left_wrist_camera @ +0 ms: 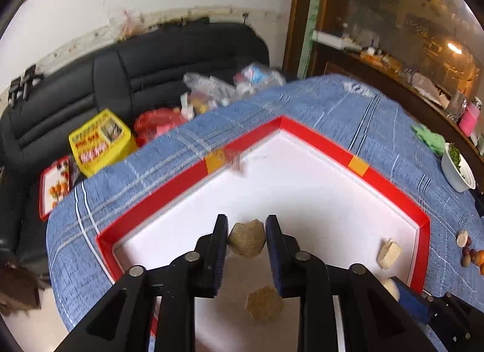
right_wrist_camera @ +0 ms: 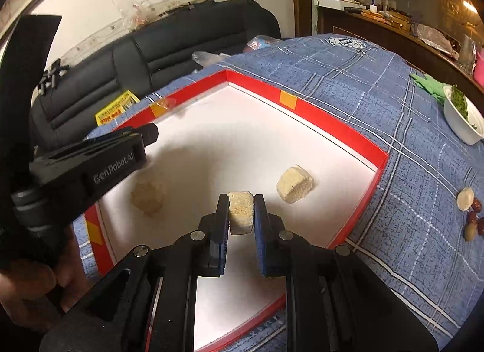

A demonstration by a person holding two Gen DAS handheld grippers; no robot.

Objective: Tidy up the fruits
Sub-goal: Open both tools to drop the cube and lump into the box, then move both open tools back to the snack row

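Left tool [left_wrist_camera: 246, 232] is hovering over the red-rimmed tray [left_wrist_camera: 157, 197], jaws parted around a brown lump [left_wrist_camera: 247, 238], contact unclear. Only the left view is showing a second lump [left_wrist_camera: 264, 303] below. Right tool [right_wrist_camera: 241, 200] is clamping a pale block [right_wrist_camera: 240, 213]; another block [right_wrist_camera: 295, 184] is lying beyond

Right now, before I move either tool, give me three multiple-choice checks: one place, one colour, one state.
1. The white bowl sits: A on a chair; B on the floor; C on the blue cloth.
2. The tray has a rim that is: A red; B green; C black.
3. The right tool is: A open, empty; B shut on a pale block; C out of view.
Answers: C, it stands on the cloth; A, its walls show red; B, it clamps the block.
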